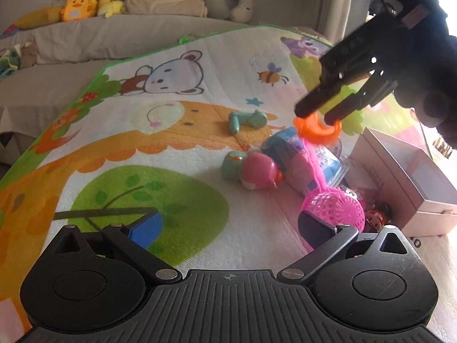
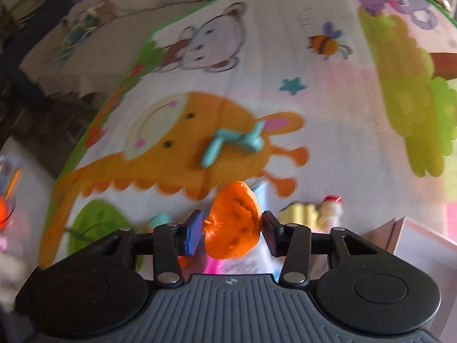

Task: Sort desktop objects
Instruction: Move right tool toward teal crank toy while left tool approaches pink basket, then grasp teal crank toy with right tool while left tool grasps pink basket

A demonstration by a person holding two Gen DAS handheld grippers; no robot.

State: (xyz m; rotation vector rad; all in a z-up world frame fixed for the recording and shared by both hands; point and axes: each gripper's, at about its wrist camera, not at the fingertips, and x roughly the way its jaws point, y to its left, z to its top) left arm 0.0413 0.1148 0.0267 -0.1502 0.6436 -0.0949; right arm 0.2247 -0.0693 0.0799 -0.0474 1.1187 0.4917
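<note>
While my right gripper (image 2: 232, 225) pinches the orange plastic toy (image 2: 234, 221), I take notes on its feel. Judging by looks: a light, thin-walled moulded piece, stiff enough but likely to flex or pop sideways if squeezed hard, and its glossy skin is probably slippery. Both pads touch its flanks at the widest part; a hold nearer the flared rim might sit surer. From the left wrist view the toy (image 1: 318, 130) hangs in the air above the pile, clear of the play mat (image 1: 171, 154).

Right claw comes in from high on the right, fingers angled down and leftward over the heap: pink mesh ball (image 1: 338, 210), pink round figure (image 1: 258, 173), teal piece (image 1: 247, 120) lying apart on the giraffe print. Pinkish open box (image 1: 400, 177) stands just beside the heap, probably where the toy goes.

Left gripper (image 1: 228, 225) is held low and level near the mat, jaws spread wide, holding nothing, its right finger next to the mesh ball.
</note>
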